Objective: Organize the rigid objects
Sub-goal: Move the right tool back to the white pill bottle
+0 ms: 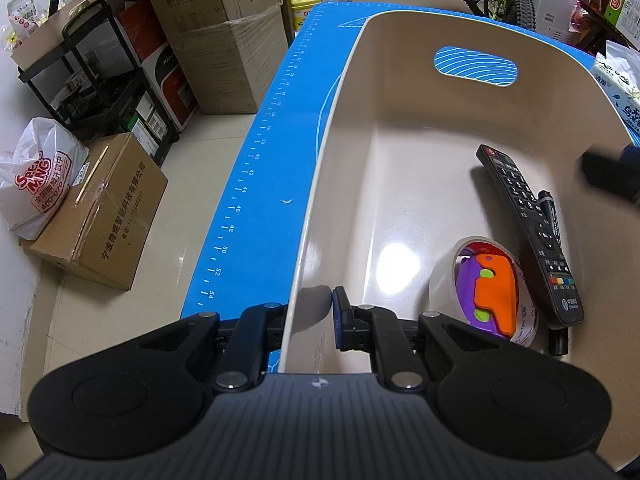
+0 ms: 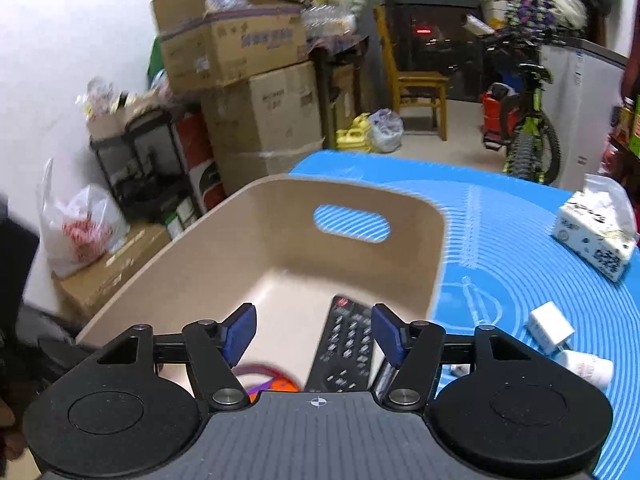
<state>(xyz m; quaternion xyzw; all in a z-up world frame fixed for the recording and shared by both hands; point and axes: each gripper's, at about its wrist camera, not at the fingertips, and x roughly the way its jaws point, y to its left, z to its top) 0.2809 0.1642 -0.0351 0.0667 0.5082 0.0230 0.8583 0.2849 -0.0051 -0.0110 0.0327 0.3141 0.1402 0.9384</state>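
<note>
- Left claw (image 1: 310, 312) pinches the beige bin's (image 1: 320, 184) near wall.
- Right claw (image 2: 314, 334), spread and empty, hovers over the bin.
- White charger (image 2: 550, 326) on the worktop lies at its three o'clock, nearer the right hand.

Both wrist views close over bin (image 1: 340, 152)
</note>
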